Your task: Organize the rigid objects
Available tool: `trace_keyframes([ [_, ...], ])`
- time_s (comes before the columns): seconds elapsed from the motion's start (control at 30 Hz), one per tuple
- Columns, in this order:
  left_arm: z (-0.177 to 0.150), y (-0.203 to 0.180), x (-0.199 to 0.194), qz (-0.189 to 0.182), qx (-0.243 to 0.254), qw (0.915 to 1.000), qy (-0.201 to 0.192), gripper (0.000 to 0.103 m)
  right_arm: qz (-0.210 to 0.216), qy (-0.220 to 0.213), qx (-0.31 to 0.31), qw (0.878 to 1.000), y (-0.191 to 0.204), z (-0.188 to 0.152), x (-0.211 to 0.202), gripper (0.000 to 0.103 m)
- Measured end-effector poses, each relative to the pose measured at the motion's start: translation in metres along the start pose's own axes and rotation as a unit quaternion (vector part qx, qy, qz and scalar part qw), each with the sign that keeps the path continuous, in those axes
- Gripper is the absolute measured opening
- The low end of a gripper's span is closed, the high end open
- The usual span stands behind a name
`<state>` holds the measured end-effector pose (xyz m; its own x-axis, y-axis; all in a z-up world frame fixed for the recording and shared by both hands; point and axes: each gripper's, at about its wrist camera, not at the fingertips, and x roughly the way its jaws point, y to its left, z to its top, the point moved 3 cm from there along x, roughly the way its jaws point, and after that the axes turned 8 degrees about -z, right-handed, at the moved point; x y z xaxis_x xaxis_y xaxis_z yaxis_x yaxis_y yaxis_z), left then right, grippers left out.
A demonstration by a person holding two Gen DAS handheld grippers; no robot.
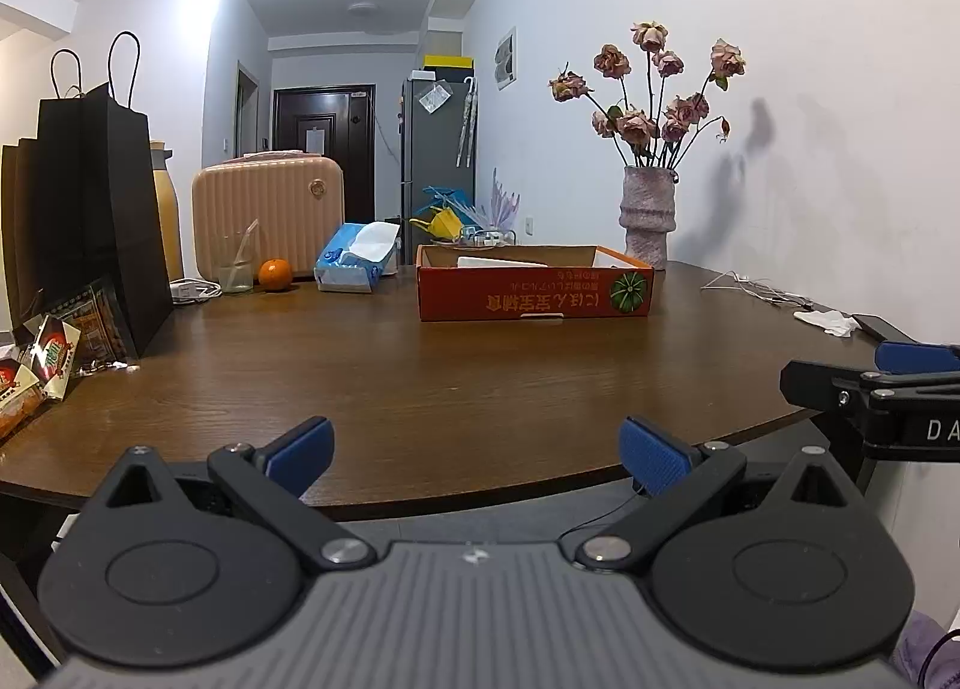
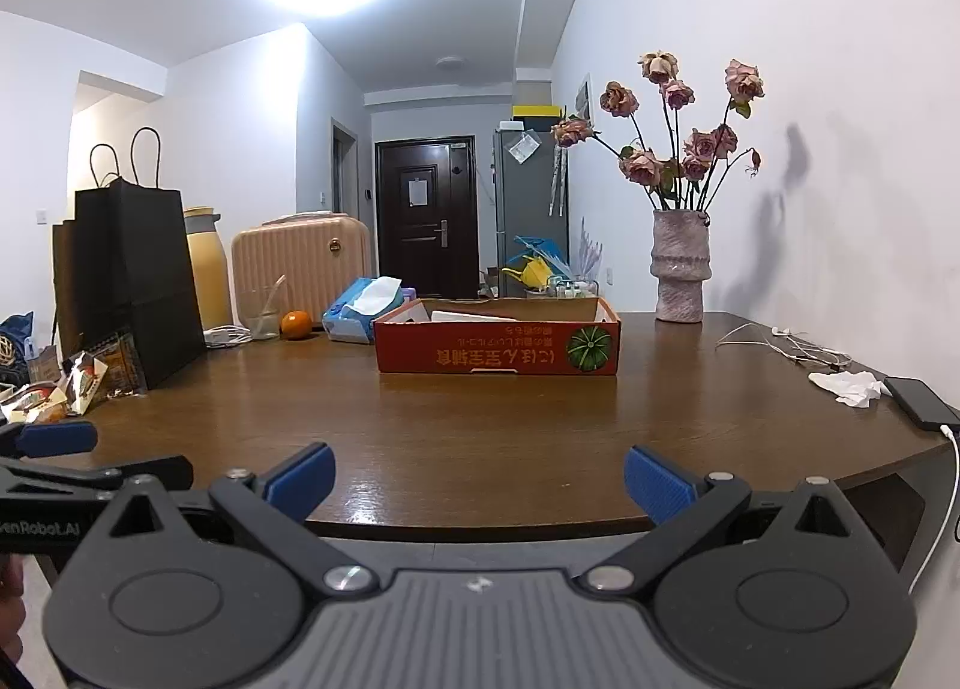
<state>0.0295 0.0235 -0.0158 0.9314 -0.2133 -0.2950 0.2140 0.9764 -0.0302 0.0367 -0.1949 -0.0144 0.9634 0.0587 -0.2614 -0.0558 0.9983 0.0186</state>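
Both grippers hover at the near edge of a dark wooden table point(image 1: 420, 377). My left gripper point(image 1: 477, 458) is open with nothing between its blue pads point(image 1: 300, 455). My right gripper point(image 2: 480, 482) is likewise open and empty; part of it shows at the right edge of the left wrist view point(image 1: 888, 389). A shallow orange cardboard box point(image 1: 534, 287) point(image 2: 498, 344) sits mid-table, holding something white. An orange fruit point(image 1: 275, 274) point(image 2: 296, 324), a glass with a straw point(image 1: 235, 269), a blue tissue pack point(image 1: 357, 257) and snack packets point(image 1: 42, 359) lie on the left side.
Black paper bags point(image 1: 90, 209) stand at the left, a peach suitcase point(image 1: 267, 209) behind. A vase of dried roses point(image 1: 647, 215) stands back right by the wall. Earphone cable point(image 2: 786, 344), crumpled tissue point(image 2: 849, 386) and a phone point(image 2: 918, 401) lie at the right edge.
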Motion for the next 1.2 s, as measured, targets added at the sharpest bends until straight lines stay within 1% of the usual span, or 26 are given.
trace_keyframes([
  [1.2,-0.0011,-0.0002,-0.0003,0.001,0.0,1.0,0.0,0.103,-0.004,0.004,0.007,1.0,-0.0021,-0.0035,-0.0007,0.103],
])
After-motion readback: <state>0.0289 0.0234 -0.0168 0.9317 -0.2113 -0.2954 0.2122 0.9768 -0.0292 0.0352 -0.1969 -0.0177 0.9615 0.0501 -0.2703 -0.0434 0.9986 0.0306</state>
